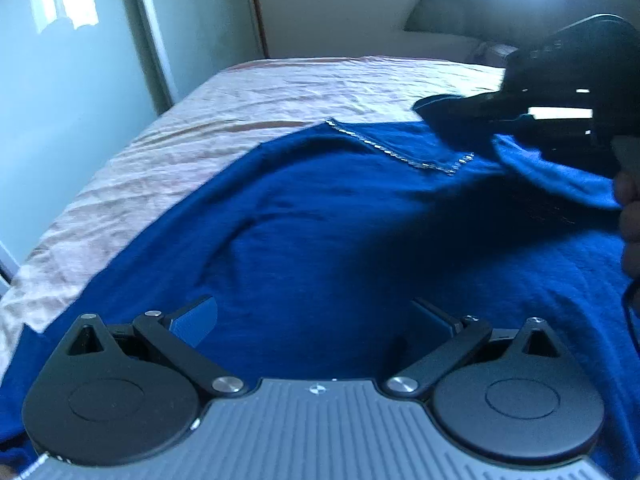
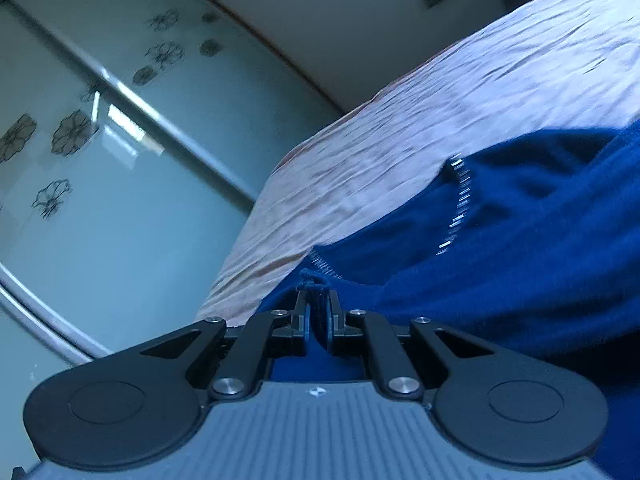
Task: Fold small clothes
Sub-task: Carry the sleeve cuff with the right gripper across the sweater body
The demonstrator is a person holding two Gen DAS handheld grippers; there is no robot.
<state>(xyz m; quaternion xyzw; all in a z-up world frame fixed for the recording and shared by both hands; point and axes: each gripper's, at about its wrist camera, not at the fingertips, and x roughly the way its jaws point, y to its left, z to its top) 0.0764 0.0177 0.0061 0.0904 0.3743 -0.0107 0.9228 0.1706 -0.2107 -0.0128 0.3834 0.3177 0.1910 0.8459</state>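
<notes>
Right gripper [image 2: 318, 300], clenched on the blue top's [image 1: 320, 220] edge, should carry it low across the top towards the wide-open left gripper [image 1: 316, 320], keeping the fold smooth.

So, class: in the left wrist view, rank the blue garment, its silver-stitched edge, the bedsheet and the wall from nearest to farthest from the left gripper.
1. Blue garment: directly under the open left gripper.
2. Silver-stitched edge: ahead, slightly right.
3. Bedsheet: beyond the garment, ahead and left.
4. Wall: behind the bed.
</notes>
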